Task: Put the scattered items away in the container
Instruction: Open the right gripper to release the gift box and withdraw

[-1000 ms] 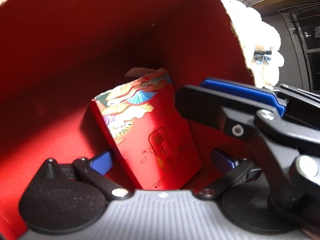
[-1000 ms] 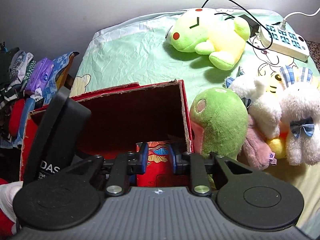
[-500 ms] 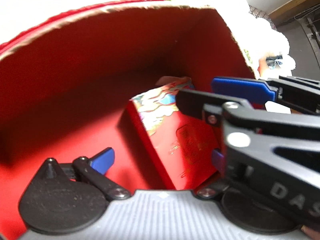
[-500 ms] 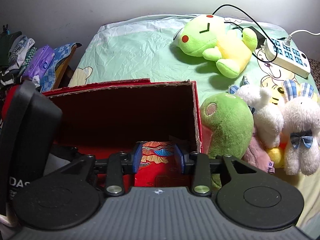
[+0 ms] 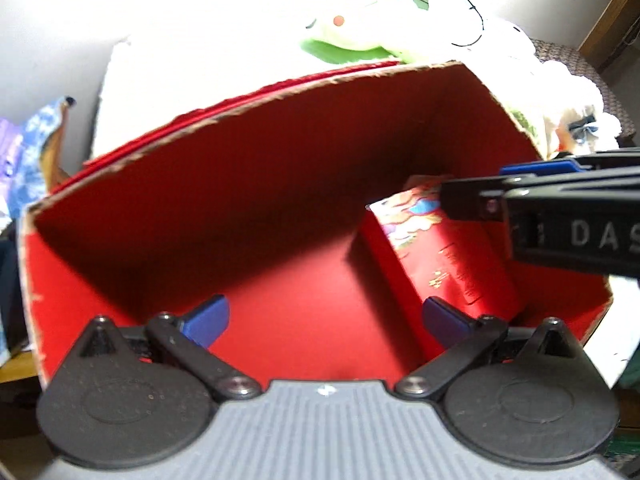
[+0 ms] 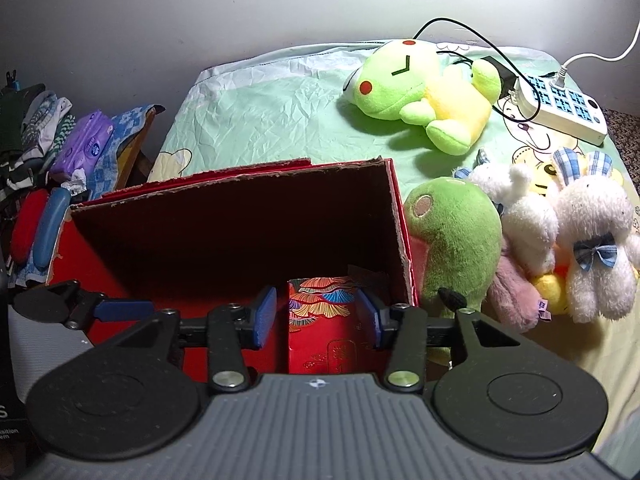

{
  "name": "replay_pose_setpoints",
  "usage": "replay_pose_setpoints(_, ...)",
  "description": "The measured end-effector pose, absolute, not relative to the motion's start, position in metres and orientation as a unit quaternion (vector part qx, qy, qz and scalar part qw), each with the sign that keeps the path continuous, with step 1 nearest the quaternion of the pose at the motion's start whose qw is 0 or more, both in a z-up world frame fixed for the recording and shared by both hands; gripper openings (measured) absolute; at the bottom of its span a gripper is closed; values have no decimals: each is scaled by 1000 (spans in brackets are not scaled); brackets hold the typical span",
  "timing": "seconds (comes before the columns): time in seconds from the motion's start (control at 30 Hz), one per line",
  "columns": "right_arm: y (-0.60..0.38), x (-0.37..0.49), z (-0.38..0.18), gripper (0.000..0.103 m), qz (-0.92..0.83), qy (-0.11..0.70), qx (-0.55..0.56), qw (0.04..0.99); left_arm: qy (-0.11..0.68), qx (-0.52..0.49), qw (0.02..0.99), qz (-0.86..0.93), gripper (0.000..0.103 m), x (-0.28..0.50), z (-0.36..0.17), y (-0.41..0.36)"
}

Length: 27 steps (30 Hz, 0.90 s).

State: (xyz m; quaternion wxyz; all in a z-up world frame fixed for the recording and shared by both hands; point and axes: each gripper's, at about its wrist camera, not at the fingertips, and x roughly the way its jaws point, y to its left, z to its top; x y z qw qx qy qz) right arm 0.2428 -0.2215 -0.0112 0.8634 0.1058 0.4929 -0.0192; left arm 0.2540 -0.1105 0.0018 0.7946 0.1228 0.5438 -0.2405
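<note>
A red cardboard box [image 6: 240, 178] stands open on the bed. Inside it, at the right end, a red packet [image 6: 328, 320] with a colourful fan pattern leans upright. My right gripper [image 6: 316, 314] straddles the packet; its jaws are opening and a gap shows beside the left pad. In the left wrist view the packet [image 5: 452, 252] sits by the box wall [image 5: 240, 168], with a right gripper finger [image 5: 468, 204] over its top. My left gripper [image 5: 326, 320] hangs open and empty above the box floor. One left gripper finger [image 6: 124, 310] shows at the box's left end.
Beside the box lie a dark green plush [image 6: 452, 240], white bunny plushes [image 6: 592, 240] and a pink one [image 6: 516, 292]. A light green frog plush [image 6: 424, 92] and a power strip [image 6: 560, 108] lie farther back. Clothes and a purple pack [image 6: 84, 146] are piled at the left.
My left gripper has drawn back and up, so the whole box interior now shows. The right gripper's jaws have widened off the packet, which stays standing in the box.
</note>
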Motion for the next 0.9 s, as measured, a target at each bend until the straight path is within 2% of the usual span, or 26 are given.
replay_pose_setpoints(0.57,-217,212,-15,50,-20,468,153,870,488,142,842,-184,102,231,8,-94)
replay_pose_setpoints(0.9,-220,207,-20,52,8,469,137,873,475,131,859,-138,103,218,19,-95)
